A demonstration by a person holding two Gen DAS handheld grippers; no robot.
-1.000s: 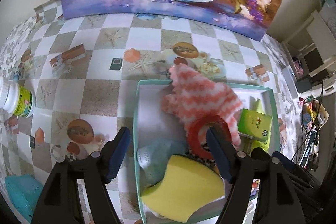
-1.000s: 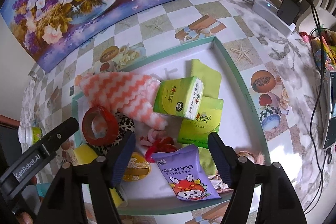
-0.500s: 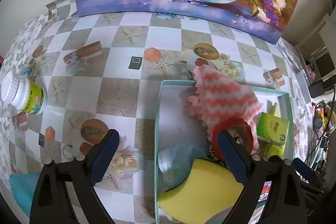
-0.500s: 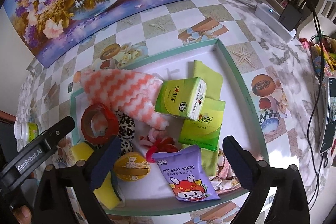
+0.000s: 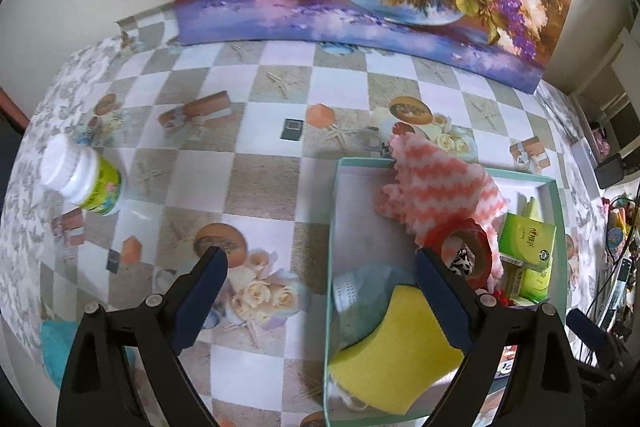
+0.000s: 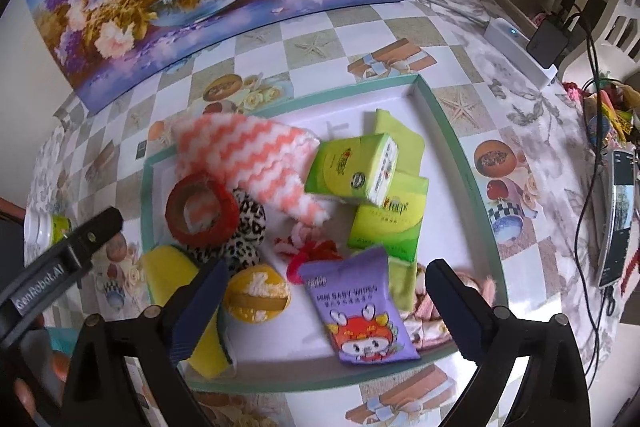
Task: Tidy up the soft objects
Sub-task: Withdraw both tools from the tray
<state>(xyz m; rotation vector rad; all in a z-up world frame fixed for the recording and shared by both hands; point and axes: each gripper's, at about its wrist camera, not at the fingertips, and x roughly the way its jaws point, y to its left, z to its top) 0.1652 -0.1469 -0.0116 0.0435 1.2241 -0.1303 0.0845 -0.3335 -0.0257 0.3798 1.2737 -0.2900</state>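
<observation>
A: Start at the left. What sits outside the tray?

B: On the checked tablecloth (image 5: 260, 187), far left, a white-capped bottle with a green label (image 5: 82, 181) stands well apart from everything. A teal thing (image 5: 56, 347) shows at the near left edge, too cut off to name.

A: And the left gripper (image 5: 320, 263)?

B: Its jaws have just been opening and now stand wide, with nothing pinched. One finger hangs over the cloth, the other over the tray's near left part.

A: The tray itself?

B: A shallow teal-rimmed tray (image 6: 452, 131) with a white floor. At its near left corner lies a yellow sponge (image 6: 168, 279), partly on the rim. Just right of it is a leopard-print soft piece (image 6: 244, 231), with a red tape roll (image 6: 200, 209) leaning on it. Behind them a pink and white zigzag cloth (image 6: 248, 155) spreads toward the far left corner, its edge over the rim.

A: Middle?

B: A round yellow puff (image 6: 258, 293) near the front, a red and white knotted string (image 6: 308, 247) beside it, then a purple baby wipes pack (image 6: 356, 307).

A: Right side?

B: A green tissue pack (image 6: 352, 167) lies tilted on a second green pack (image 6: 386, 223) and a green cloth (image 6: 400, 135). Pink soft items (image 6: 428, 307) crowd the near right corner.

A: The right gripper (image 6: 326, 277)?

B: Its jaws have also just been opening; they stand wide over the wipes pack, holding nothing.
</observation>
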